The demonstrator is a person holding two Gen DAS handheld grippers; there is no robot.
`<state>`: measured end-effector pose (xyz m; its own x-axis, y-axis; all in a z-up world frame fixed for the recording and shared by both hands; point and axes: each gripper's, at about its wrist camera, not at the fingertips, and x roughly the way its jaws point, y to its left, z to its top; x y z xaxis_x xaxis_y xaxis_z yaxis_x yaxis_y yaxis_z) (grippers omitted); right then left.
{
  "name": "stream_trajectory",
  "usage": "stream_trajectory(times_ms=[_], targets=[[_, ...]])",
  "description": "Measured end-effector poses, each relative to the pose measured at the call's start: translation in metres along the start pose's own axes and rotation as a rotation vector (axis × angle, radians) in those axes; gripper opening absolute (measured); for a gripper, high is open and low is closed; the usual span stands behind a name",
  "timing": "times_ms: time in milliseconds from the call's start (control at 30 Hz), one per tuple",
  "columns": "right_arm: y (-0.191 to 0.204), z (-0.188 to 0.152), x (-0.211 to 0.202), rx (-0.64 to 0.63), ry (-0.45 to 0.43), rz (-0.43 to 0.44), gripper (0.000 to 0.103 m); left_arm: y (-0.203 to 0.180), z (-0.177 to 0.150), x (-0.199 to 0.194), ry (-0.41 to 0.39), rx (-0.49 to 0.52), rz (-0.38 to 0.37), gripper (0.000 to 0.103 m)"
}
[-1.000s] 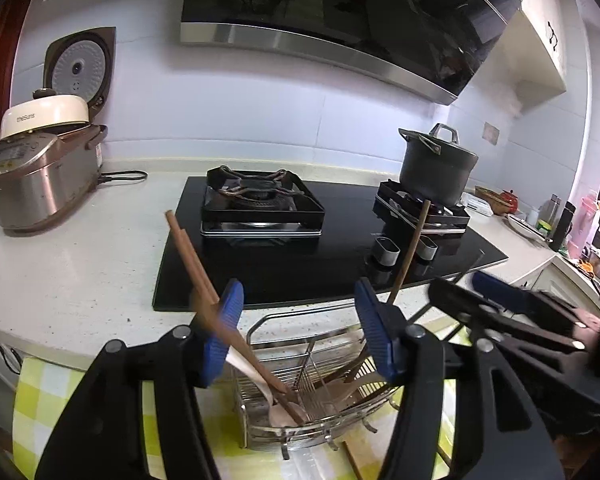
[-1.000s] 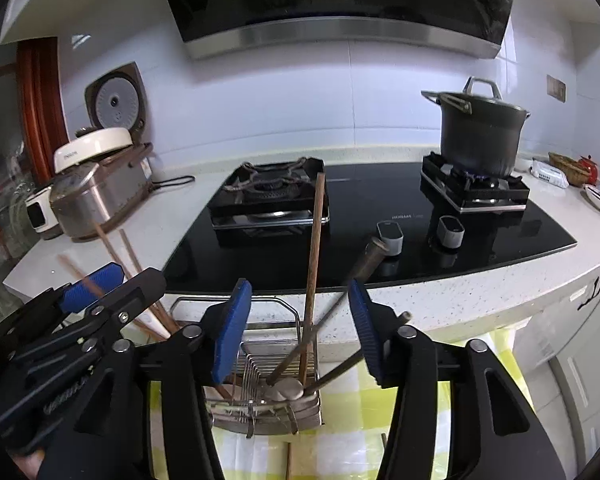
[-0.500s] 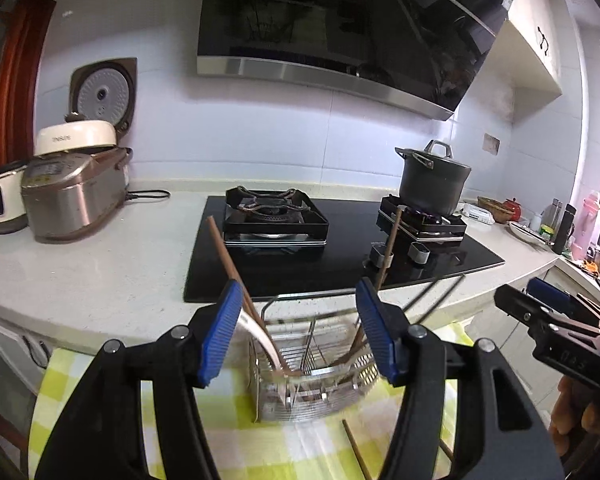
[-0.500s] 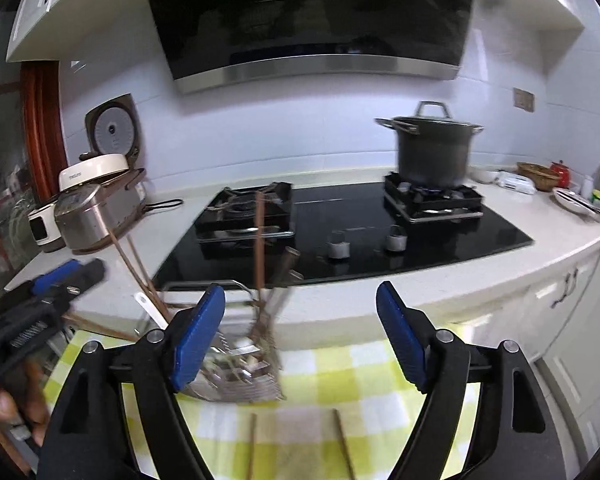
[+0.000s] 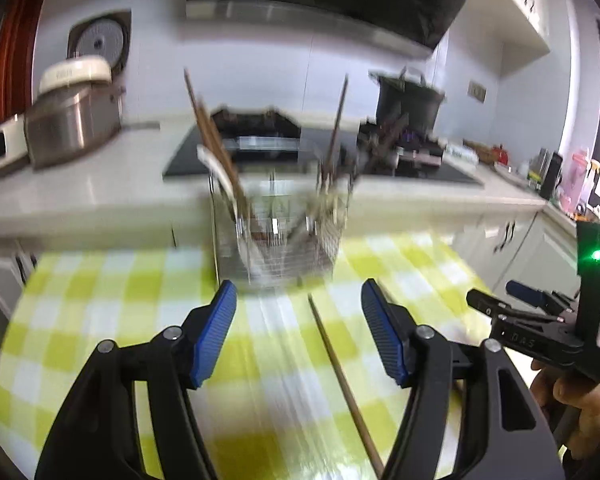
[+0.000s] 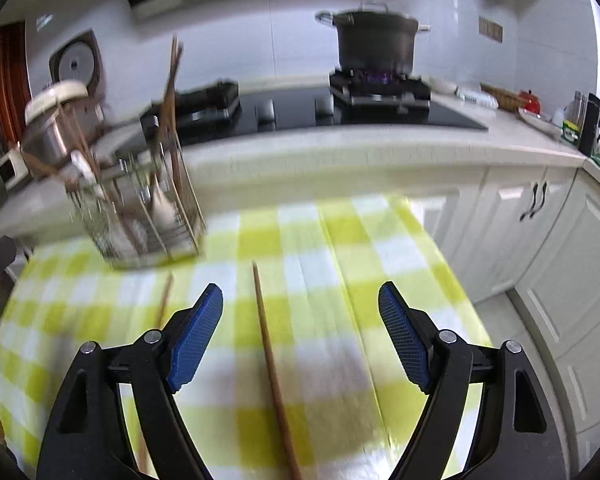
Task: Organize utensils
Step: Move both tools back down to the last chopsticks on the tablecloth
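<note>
A wire utensil basket (image 5: 276, 232) stands at the far edge of the yellow-checked tablecloth (image 5: 100, 320), with several wooden chopsticks and spoons upright in it. It also shows in the right wrist view (image 6: 140, 216) at the left. A wooden chopstick (image 5: 340, 376) lies on the cloth between my left gripper's fingers. In the right wrist view one chopstick (image 6: 274, 372) lies between my right gripper's fingers and another chopstick (image 6: 162, 308) lies to its left. My left gripper (image 5: 298, 332) is open and empty. My right gripper (image 6: 300, 336) is open and empty; it also shows in the left wrist view (image 5: 536, 320).
Behind the table runs a white counter (image 6: 340, 152) with a black hob, a dark pot (image 6: 374, 40) on the right burner and a rice cooker (image 5: 72, 116) at the left. White cabinets (image 6: 540, 216) stand at the right. Bottles and dishes (image 5: 556, 172) crowd the far right counter.
Both grippers have pulled back and down from over the basket to low over the tablecloth. The basket now stands farther ahead, and loose chopsticks on the cloth have come into view.
</note>
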<state>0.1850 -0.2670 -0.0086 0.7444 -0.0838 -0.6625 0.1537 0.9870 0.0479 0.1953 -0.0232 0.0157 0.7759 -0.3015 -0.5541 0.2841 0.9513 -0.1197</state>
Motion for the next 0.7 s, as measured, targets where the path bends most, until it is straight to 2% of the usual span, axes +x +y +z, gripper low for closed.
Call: stream_trajectory(times_ms=[133,300,500,700], targets=[[-0.002,-0.023,0.014,-0.018,0.07,0.001,0.079,-0.003,-0.036,0.027,0.123,-0.038,-0.011,0.067],[-0.002,-0.036,0.029,-0.038,0.135,0.012,0.079,-0.005,-0.056,0.056,0.232,-0.048,-0.013,0.067],[0.0,-0.036,0.044,-0.055,0.173,0.018,0.079,-0.014,-0.057,0.079,0.287,-0.032,-0.013,0.066],[0.005,-0.033,0.057,-0.07,0.196,0.024,0.078,-0.026,-0.053,0.101,0.332,-0.002,-0.011,0.054]])
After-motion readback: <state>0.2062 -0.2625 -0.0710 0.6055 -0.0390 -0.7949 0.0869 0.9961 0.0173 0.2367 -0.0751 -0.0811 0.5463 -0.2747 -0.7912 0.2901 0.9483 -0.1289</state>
